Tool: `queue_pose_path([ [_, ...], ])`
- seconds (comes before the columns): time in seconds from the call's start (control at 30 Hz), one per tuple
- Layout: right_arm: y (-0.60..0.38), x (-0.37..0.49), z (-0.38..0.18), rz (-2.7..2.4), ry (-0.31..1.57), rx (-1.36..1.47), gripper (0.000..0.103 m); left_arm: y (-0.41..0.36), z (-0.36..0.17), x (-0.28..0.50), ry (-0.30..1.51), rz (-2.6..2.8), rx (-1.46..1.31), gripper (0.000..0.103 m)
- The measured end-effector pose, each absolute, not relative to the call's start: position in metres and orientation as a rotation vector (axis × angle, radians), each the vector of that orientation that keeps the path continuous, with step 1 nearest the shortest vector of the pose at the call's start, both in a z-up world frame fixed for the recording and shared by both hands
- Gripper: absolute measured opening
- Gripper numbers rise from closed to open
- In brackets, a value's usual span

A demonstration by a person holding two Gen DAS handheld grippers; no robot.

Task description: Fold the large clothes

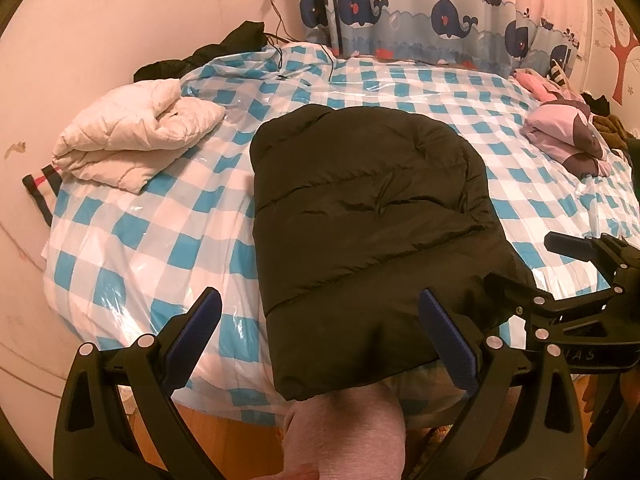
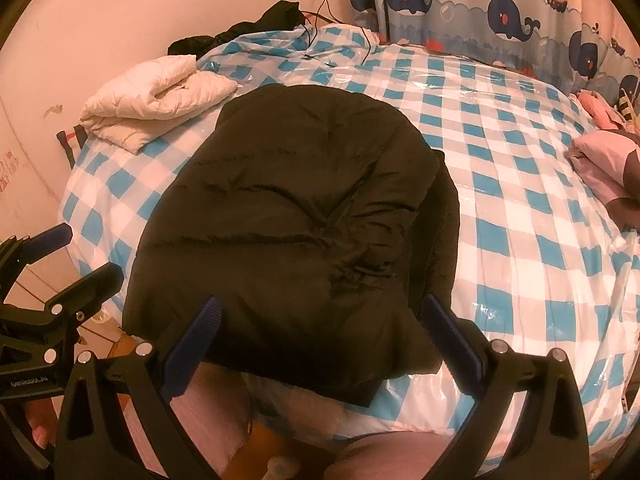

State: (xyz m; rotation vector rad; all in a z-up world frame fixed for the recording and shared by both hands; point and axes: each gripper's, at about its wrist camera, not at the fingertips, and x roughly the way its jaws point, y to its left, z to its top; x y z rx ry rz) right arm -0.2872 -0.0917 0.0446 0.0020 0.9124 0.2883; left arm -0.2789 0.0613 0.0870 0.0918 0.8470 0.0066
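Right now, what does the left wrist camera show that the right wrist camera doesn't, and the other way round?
Only the left wrist view shows the red tree decal on the far wall and brown clothing behind the pink bundle. Only the right wrist view shows tiled floor beside the bed and red scribbles on the near wall. Both show the folded black puffer jacket on the checked bed cover, the cream quilted garment, the whale curtain, and both the left gripper and right gripper open, holding nothing.

Black jacket [image 1: 360, 208] on blue-and-white checked sheet [image 1: 140, 240] (cream quilt [image 1: 132, 140] beside, whale-print curtain [image 1: 440, 12] behind)
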Motion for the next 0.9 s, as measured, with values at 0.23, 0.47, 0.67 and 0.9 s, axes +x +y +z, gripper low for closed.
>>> queue_pose_path([
  [0.23, -0.094, -0.282, 0.045, 0.290, 0.944, -0.017, 0.096, 0.061, 0.085, -0.273, 0.864, 0.005, 0.094, 0.095],
  [0.47, -0.094, -0.274, 0.043, 0.295, 0.989, -0.044, 0.096, 0.063, 0.086, -0.267, 0.876, 0.000, 0.091, 0.095],
  [0.67, -0.095, -0.269, 0.042, 0.297, 1.011, -0.052, 0.096, 0.062, 0.085, -0.268, 0.880, -0.002, 0.090, 0.095],
  [0.9, -0.096, -0.268, 0.041, 0.302, 1.018, -0.053, 0.096, 0.063, 0.085, -0.266, 0.880, -0.001, 0.093, 0.095],
])
